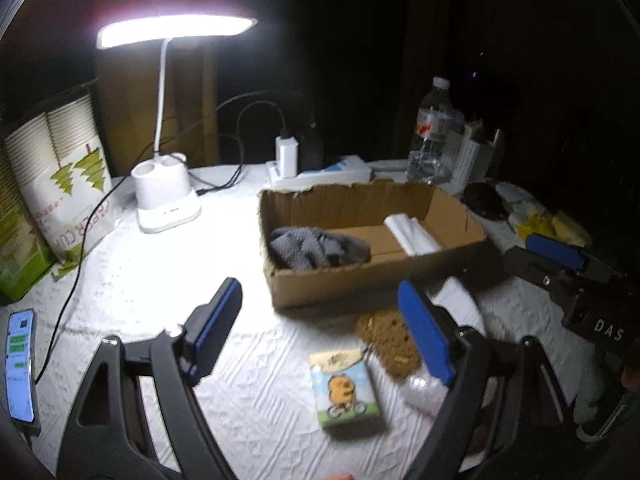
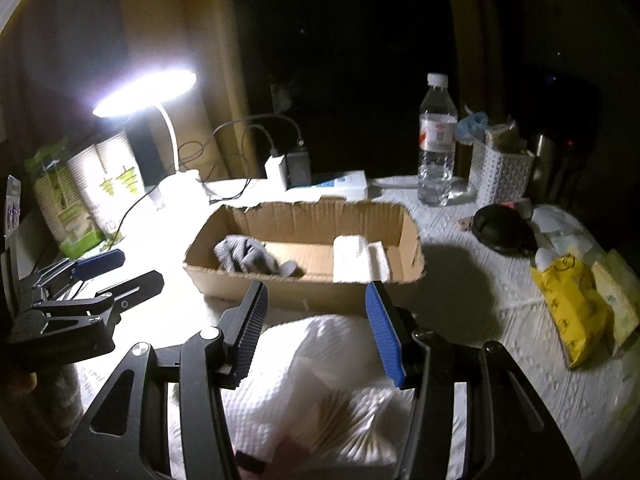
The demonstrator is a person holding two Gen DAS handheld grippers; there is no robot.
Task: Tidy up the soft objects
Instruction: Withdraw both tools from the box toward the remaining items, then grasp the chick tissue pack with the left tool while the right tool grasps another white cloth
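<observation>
An open cardboard box (image 1: 360,280) stands mid-table and also shows in the right wrist view (image 2: 304,292). Inside lie a grey knitted cloth (image 1: 316,246) (image 2: 250,258) at the left and a white folded item (image 1: 414,234) (image 2: 358,260) at the right. My left gripper (image 1: 320,332) is open and empty, above a cartoon tissue pack (image 1: 346,394) and a brown sponge (image 1: 386,338). My right gripper (image 2: 316,330) is open, over a white paper towel bundle (image 2: 320,380) in front of the box. The right gripper shows in the left wrist view (image 1: 560,260).
A lit desk lamp (image 1: 168,196), paper cup sleeves (image 1: 60,176), a phone (image 1: 20,364), a power strip with cables (image 1: 316,168) and a water bottle (image 2: 436,144) stand around. A white basket (image 2: 500,176), a dark round object (image 2: 502,230) and yellow packets (image 2: 572,308) lie at the right.
</observation>
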